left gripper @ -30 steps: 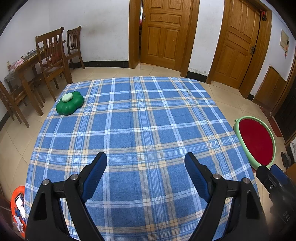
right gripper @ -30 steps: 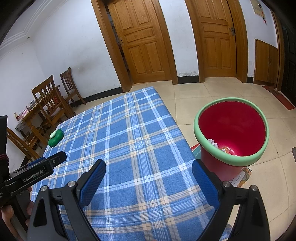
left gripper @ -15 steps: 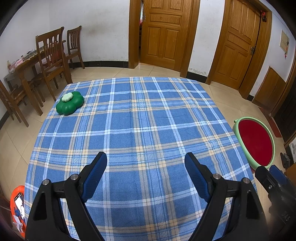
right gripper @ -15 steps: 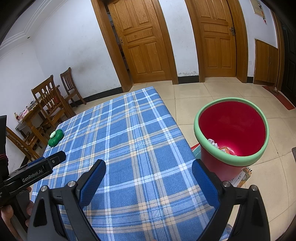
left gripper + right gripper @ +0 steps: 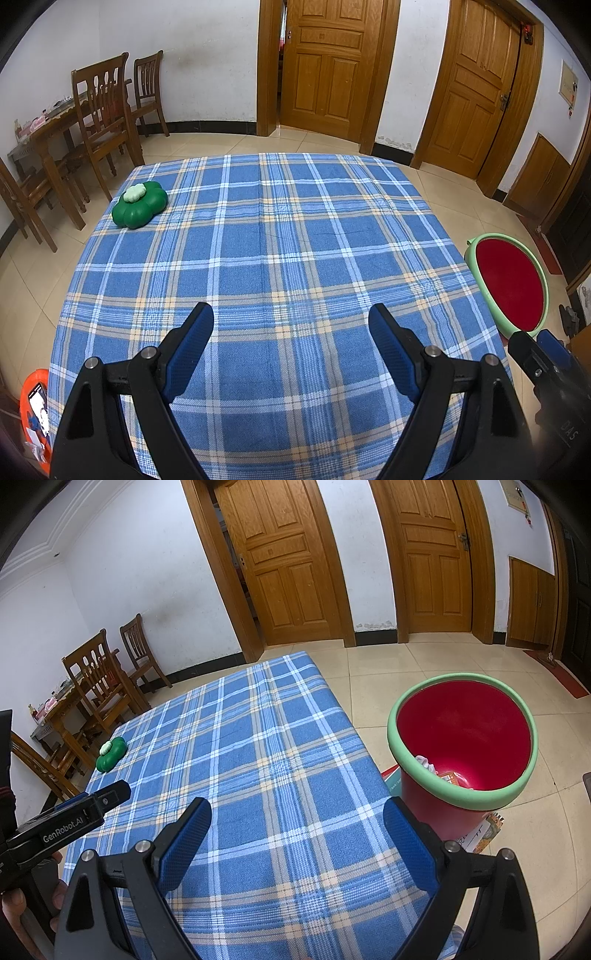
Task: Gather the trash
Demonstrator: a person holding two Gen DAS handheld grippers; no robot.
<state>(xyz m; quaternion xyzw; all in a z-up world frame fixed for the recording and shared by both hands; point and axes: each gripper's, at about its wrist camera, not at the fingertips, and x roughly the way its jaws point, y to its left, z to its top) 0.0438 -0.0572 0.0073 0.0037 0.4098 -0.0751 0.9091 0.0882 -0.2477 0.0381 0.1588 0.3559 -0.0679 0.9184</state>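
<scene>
- On the table, the blue checked cloth (image 5: 280, 258) shows no loose rubbish; only a green flower-shaped thing (image 5: 139, 206) sits at its far left corner, well apart from both tools.
- The left tongs (image 5: 291, 347) hover over the near edge with jaws spread wide and nothing between them.
- The right tongs (image 5: 297, 834) hang over the near right corner, also gaping and holding nothing.
- The red bin with the green rim (image 5: 461, 805) stands on the floor just beside the table's right edge; some paper and a wrapper (image 5: 448, 777) lie in its bottom.
- Compared with a second ago, almost nothing has moved: both tools sit in the same pose, and the left view has drifted only slightly.
- That stillness, with scraps in the bin, suggests the collecting is finished or nearly so.
</scene>
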